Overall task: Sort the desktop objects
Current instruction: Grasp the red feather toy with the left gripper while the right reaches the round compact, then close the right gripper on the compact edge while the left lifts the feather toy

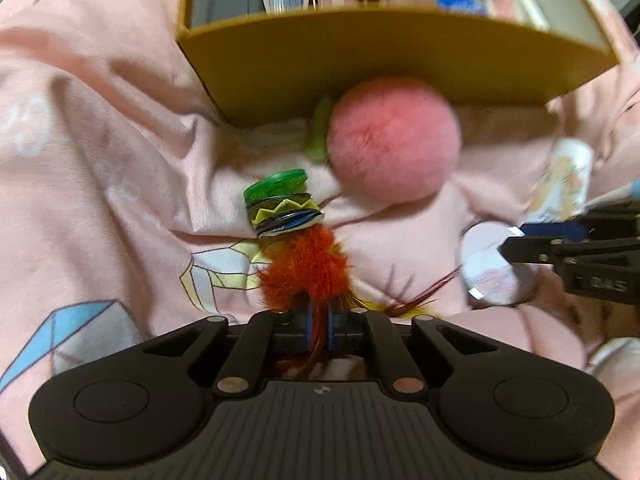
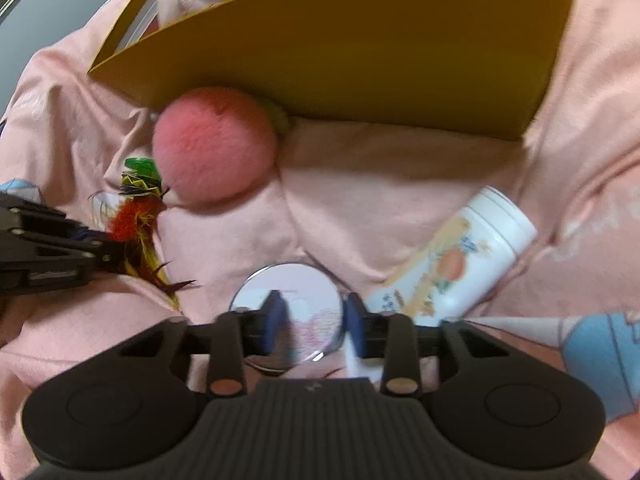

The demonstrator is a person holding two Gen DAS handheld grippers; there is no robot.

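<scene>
A feather shuttlecock with a green stacked base lies on the pink cloth, its red feathers running back between my left pads. My left gripper is shut on those feathers; the right wrist view shows it at the left edge, with the shuttlecock there too. A round pink compact lies in front of my right gripper. Its left pad sits over the compact's face and the right pad is just outside the rim, with no firm pinch visible. My right gripper also reaches in at the left wrist view's right edge, over the compact.
A mustard cardboard box with several items inside stands just behind. A fluffy pink ball rests against its front wall, hiding part of a green object. A white printed bottle lies to the right of the compact.
</scene>
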